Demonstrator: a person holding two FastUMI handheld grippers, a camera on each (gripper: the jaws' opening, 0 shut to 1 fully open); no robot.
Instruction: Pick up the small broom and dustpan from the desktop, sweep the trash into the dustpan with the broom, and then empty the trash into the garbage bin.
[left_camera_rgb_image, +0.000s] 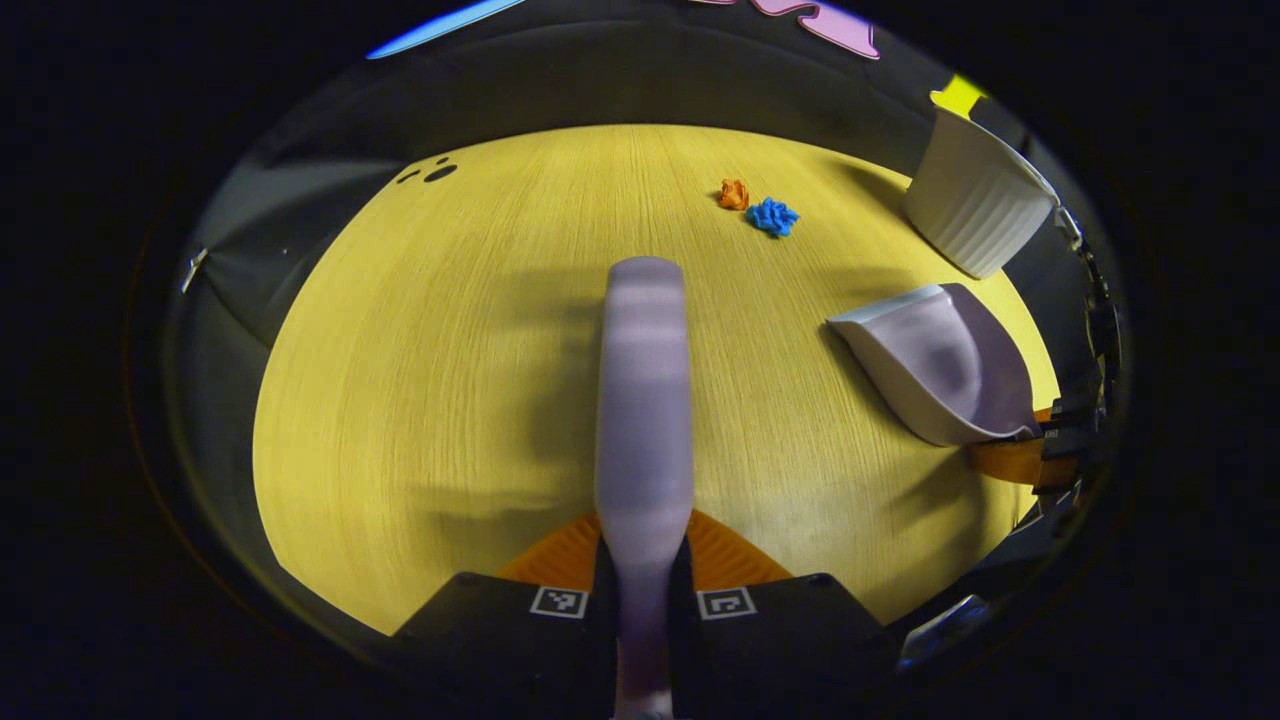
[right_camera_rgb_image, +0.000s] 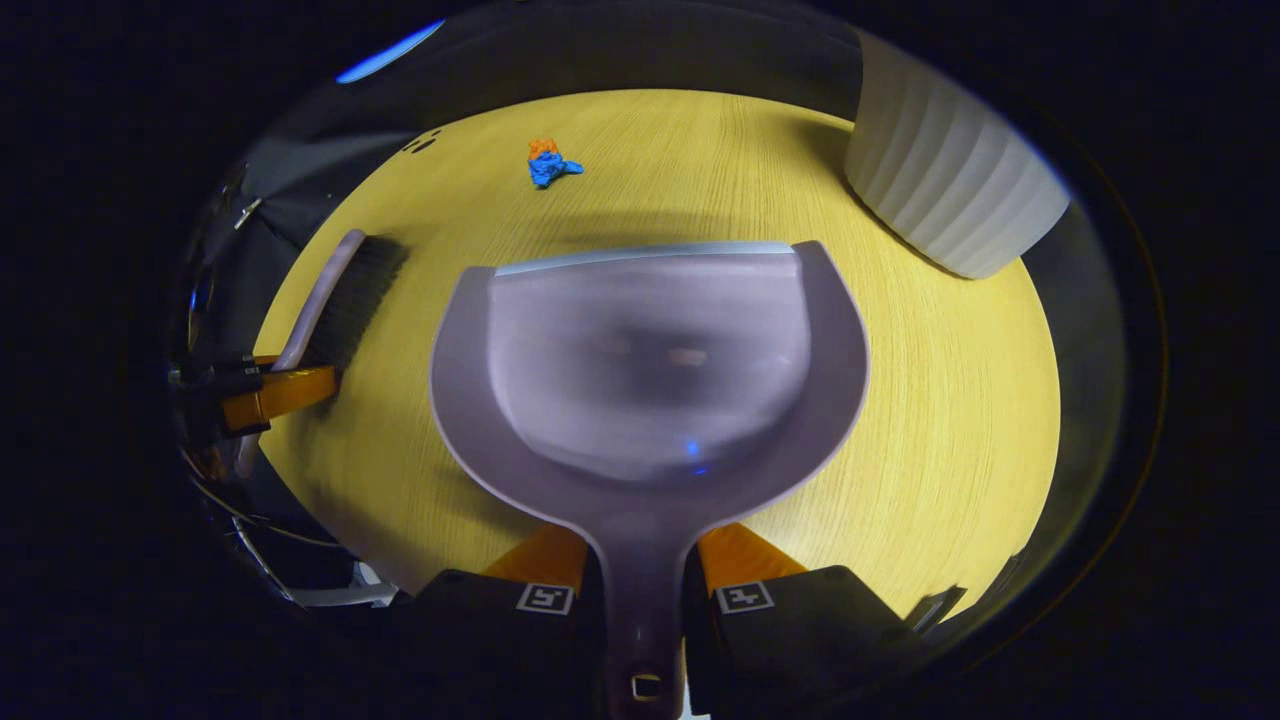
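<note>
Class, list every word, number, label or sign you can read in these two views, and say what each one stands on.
Readable words or numbers: none.
The square coded markers on the left tool are patterns, not text.
The matching squares on the right tool are patterns too.
The broom, dustpan and white bin show no print.
</note>
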